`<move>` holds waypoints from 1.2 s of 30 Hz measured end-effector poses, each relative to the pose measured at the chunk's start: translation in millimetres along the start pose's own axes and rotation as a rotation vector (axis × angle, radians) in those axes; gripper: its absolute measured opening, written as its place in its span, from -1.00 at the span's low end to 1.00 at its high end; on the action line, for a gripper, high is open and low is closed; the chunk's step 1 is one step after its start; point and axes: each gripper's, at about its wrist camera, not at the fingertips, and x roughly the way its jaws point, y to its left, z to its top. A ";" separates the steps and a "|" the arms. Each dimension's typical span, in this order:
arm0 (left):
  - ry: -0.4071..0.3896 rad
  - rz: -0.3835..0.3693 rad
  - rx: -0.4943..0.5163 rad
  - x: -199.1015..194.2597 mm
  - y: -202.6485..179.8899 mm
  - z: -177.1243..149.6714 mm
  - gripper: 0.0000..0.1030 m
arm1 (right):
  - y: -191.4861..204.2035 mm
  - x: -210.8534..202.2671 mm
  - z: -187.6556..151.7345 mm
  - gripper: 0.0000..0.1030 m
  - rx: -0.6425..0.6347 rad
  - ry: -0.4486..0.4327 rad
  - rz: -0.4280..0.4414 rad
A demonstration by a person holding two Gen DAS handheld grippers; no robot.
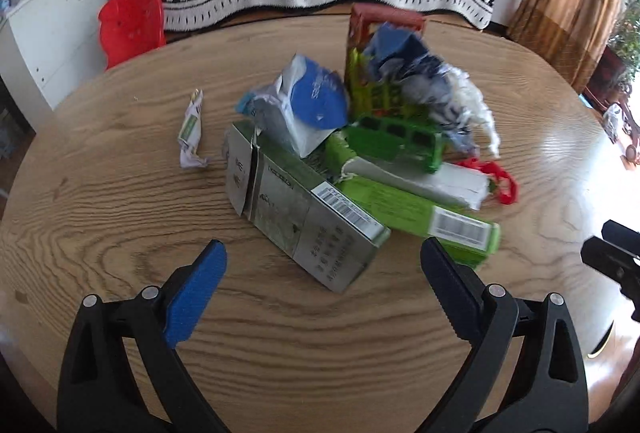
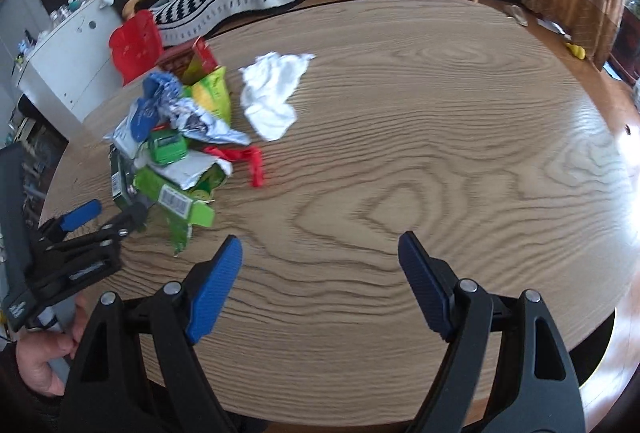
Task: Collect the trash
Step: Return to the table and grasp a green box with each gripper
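Left gripper (image 1: 323,257), black frame with ribbed blue pads: jaws spread wide, nothing between them, poised just short of the silver-grey cardboard carton (image 1: 296,209). Right gripper (image 2: 320,249), same build: also wide open and empty, over bare grain well to the right of that carton.

Around the carton, on the round wood-grain table (image 1: 120,233): a long green cardboard box (image 1: 420,211) touching its right side, a crinkled blue-and-white plastic pouch (image 1: 308,105) lying over its far end, a green plastic toy bus (image 1: 394,145) behind, a thin red plastic scrap (image 1: 500,181) further right. Left of it and apart, a twisted paper wrapper (image 1: 192,131). Well right of the heap, a crumpled white tissue (image 2: 272,93).

Likely trouble: smooth, stiff carton faces sliding off the pads if pinched at a corner; the overlapping pouch and green box dragged or tipped along with it; light film and tissue pushed across the slick tabletop rather than gripped.
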 end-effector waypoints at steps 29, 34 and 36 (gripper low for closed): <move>-0.042 -0.208 0.119 -57.0 30.1 -17.7 -0.80 | 120.5 82.2 19.1 -0.10 -0.396 0.013 -0.012; -0.085 -0.218 0.132 -71.6 29.7 -12.0 -0.80 | 127.0 64.8 13.6 -0.69 -0.429 -0.026 0.004; -0.105 -0.220 0.135 -78.5 30.5 -9.9 -0.80 | 124.9 50.0 11.1 -0.71 -0.423 -0.042 0.033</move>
